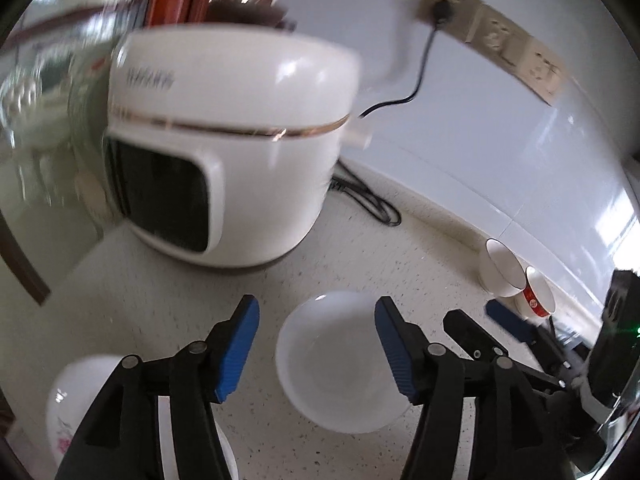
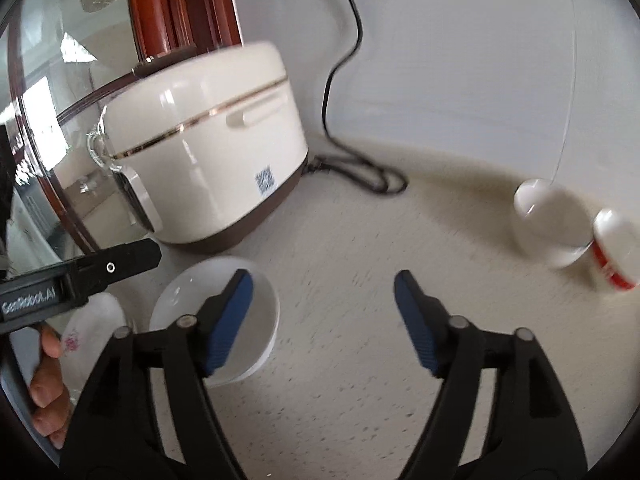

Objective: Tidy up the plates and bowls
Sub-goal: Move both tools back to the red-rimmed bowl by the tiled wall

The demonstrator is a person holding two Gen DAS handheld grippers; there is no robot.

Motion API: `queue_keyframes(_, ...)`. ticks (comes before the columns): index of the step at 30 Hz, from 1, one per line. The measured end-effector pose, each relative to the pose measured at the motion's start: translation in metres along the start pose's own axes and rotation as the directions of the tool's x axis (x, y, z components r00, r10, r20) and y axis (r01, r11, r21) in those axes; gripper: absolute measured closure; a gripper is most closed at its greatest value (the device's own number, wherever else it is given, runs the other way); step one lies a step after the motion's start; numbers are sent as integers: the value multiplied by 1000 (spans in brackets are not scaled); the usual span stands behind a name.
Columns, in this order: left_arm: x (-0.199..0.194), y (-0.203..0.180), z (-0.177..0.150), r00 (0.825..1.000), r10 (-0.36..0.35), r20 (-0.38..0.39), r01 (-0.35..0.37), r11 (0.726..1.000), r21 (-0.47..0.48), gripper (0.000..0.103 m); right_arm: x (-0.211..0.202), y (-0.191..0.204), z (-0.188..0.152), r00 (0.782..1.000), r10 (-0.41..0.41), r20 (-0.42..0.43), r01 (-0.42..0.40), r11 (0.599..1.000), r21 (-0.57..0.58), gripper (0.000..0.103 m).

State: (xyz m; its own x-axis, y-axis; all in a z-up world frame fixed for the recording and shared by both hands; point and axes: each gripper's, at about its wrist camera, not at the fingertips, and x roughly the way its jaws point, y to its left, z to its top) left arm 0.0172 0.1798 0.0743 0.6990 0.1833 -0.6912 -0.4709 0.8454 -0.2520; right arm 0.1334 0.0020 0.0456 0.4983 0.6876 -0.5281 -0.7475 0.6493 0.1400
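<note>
A plain white bowl (image 1: 340, 364) sits upright on the speckled counter (image 1: 280, 272). My left gripper (image 1: 318, 340) hovers over it, open, its blue pads on either side and clear of the rim. A flower-printed bowl (image 1: 66, 400) lies at lower left, partly hidden by the left finger. My right gripper (image 2: 324, 312) is open over bare counter, with its left pad in front of the plain bowl's (image 2: 180, 296) rim. The flowered bowl (image 2: 84, 332) shows at that view's left. Its fingers (image 1: 508, 320) appear just right of the bowl in the left wrist view.
A white rice cooker (image 1: 228, 140) stands behind the bowls, its black cord (image 1: 372, 204) coiled along the wall. A white bowl (image 1: 502, 268) and a red-and-white bowl (image 1: 538, 296) lean together at the right by the wall. A hand (image 2: 44, 360) holds the left gripper.
</note>
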Motion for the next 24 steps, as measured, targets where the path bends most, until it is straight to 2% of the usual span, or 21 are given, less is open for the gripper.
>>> queue_keyframes(3, -8, -13, 2, 997, 52, 48, -54, 998, 22, 32, -4, 5, 3, 993, -112, 37, 113, 993, -35, 14)
queue_keyframes(6, -16, -27, 2, 991, 78, 104, -85, 994, 67, 24, -11, -4, 6, 986, -149, 77, 149, 989, 11, 12)
queue_keyframes(7, -18, -32, 2, 987, 96, 128, -108, 990, 90, 19, -13, -8, 8, 983, -168, 80, 167, 986, 27, 12)
queue_keyframes(9, -26, -41, 0, 974, 113, 195, -142, 979, 146, 18, -17, -19, 13, 971, -217, 96, 213, 976, 55, 12)
queue_keyframes(11, -31, -47, 1, 965, 100, 242, -147, 972, 185, 16, -21, -31, 17, 959, -266, 96, 258, 962, 90, 11)
queue_keyframes(16, -33, -62, 3, 965, 40, 259, -94, 976, 198, 14, -39, -71, 21, 954, -269, 134, 238, 948, 209, 4)
queue_keyframes(18, -33, -64, 6, 969, -45, 242, 1, 984, 179, 14, -46, -88, 23, 948, -282, 147, 240, 938, 251, 4)
queue_keyframes(20, -33, -69, 11, 964, -120, 236, 88, 986, 139, 14, -56, -104, 25, 947, -281, 158, 230, 932, 280, 4)
queue_keyframes(24, -31, -99, 23, 965, -160, 209, 126, 978, 165, 14, -75, -146, 25, 944, -282, 171, 196, 896, 398, 3)
